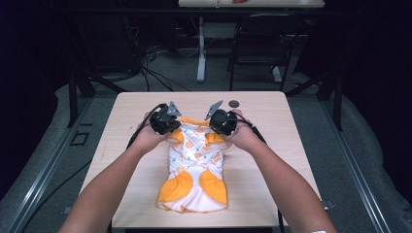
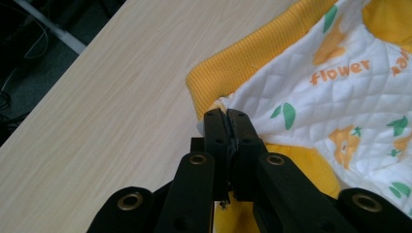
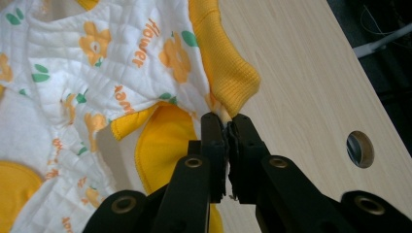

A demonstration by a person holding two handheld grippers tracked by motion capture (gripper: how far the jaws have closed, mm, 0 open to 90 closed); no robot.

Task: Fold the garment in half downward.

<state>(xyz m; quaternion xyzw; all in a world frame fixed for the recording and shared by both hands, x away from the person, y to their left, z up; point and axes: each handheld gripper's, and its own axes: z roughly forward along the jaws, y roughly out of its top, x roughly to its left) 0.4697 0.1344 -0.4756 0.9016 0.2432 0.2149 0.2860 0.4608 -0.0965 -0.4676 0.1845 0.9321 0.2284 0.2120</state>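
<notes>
A white and orange baby garment (image 1: 196,167) lies flat on the wooden table (image 1: 272,145). At its far end, the left gripper (image 1: 170,127) and right gripper (image 1: 218,127) each pinch a corner by the ribbed orange cuffs, jaws closed tight on fabric.

This looks like a lab or test room set up for recording, not a home. A plain light wooden table (image 1: 145,104) stands alone on a grey floor (image 1: 175,77), with a round cable hole (image 1: 234,103) near its far edge. Loose black cables (image 1: 145,65) lie in a tangle on the floor beyond it. Farther back stand a black chair (image 1: 265,43) and a second desk (image 1: 204,4) on a white leg. Dark metal frame struts (image 1: 73,92) flank the table, and the surroundings are dark.
</notes>
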